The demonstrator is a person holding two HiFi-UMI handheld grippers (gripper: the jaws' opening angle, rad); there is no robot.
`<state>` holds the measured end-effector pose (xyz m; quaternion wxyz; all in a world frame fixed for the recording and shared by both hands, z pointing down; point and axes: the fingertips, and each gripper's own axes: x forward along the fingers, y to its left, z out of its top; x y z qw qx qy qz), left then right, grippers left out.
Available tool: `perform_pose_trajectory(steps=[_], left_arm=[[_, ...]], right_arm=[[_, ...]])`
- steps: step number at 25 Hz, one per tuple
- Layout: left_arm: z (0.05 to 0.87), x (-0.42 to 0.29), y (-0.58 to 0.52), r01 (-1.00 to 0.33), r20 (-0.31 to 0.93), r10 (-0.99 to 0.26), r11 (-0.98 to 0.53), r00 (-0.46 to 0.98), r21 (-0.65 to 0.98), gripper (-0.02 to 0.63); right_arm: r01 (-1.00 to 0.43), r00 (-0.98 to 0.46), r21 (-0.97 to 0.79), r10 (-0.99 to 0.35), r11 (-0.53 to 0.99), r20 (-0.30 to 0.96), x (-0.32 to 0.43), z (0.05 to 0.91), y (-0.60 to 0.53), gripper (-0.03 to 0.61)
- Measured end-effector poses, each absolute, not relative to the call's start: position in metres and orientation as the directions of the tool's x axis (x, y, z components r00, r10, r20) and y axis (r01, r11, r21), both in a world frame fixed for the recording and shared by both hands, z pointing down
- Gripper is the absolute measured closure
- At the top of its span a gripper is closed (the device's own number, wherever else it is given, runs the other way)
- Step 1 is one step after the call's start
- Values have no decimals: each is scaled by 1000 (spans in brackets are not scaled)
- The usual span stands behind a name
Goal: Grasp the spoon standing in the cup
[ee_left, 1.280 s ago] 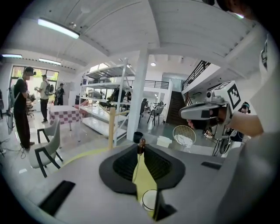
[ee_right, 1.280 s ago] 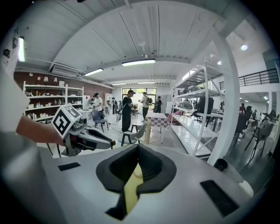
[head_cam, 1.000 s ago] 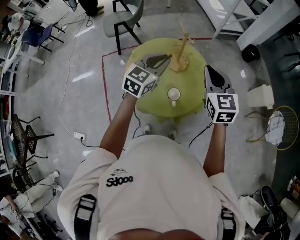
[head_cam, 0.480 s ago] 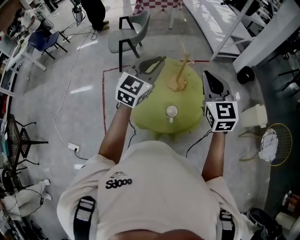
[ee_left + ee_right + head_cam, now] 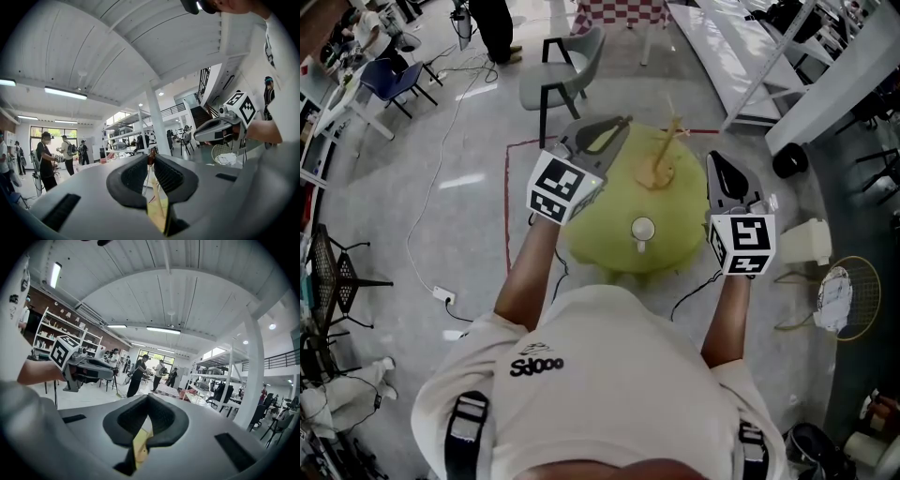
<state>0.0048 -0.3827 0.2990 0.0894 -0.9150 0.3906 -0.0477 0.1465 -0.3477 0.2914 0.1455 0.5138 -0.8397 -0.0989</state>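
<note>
My left tongs (image 5: 624, 121) and my right tongs (image 5: 716, 159) are both closed with nothing in them, one at each side of the round green table (image 5: 595, 234). The spoon (image 5: 668, 139) stands tilted in a brown cup (image 5: 656, 172) at the far side of the table, between my tongs and touching neither, though it looks so small from up here that I only think it is a spoon. A white cup (image 5: 643, 228) sits in the middle, nearer to me.

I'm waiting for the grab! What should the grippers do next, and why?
Probably tip the right gripper down toward the cup and open it: it and the left gripper point out at the room, shut and empty, above the cup.
</note>
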Motion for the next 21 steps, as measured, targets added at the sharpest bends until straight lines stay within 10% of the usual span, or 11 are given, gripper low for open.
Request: perform_pose_trajectory(steps=[21], left_arm=[[312,12,-372,-686,50,-705,-701,707,-192,552]], right_arm=[[-834,-427,303,-887,462,177,145,306,-342,557]])
